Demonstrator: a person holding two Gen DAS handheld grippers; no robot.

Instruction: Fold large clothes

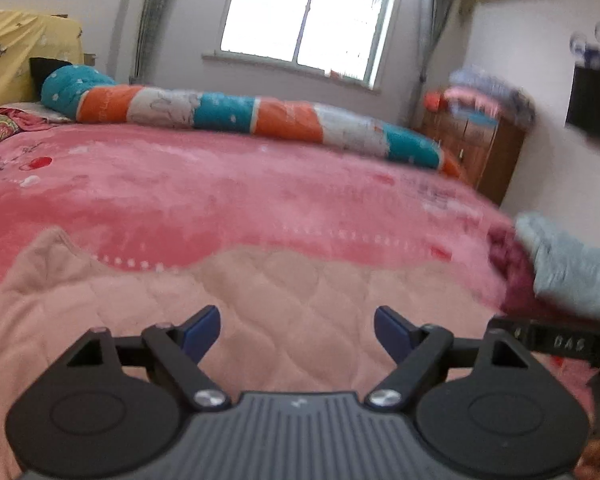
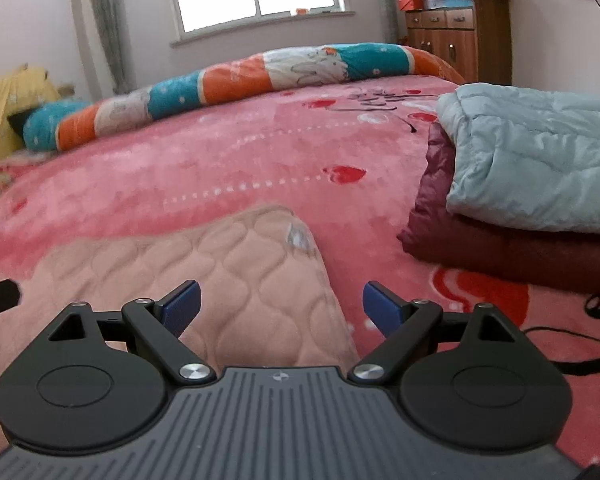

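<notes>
Garment, left wrist view: pale pink quilted garment (image 1: 260,300) lies flat on the bed, spread across the near edge, under and ahead of the fingers
Left gripper: left gripper (image 1: 297,330) hangs above the garment, jaws wide apart, nothing between the blue pads (image 1: 204,330); no cloth is pinched
Why so: flat, smooth lie suggests a fold has been laid down and the cloth let go, so the open jaws are free for the next edge
Other tool: a black part of the right gripper (image 1: 556,342) shows at the right edge, just beside
Surface: pink plush blanket (image 1: 220,192) with hearts covers the bed, soft and likely to drag on cloth
Room: striped rolled duvet (image 1: 240,114) along the far side, window (image 1: 308,16) behind, wooden cabinet (image 1: 476,148) at right

Garment, right wrist view: its right end (image 2: 220,272) forms a rounded folded corner below the fingers, with a small pale mark near the tip
Right gripper: right gripper (image 2: 280,308) is wide open and empty, poised over that corner without touching
Why so: likely ready to take the corner for a further fold
Stack: blue quilted piece (image 2: 540,168) rests on a maroon one (image 2: 500,248), near the garment but apart, probably finished items kept aside
Cable: black cord (image 2: 572,356) lies on the blanket at right, a possible snag
</notes>
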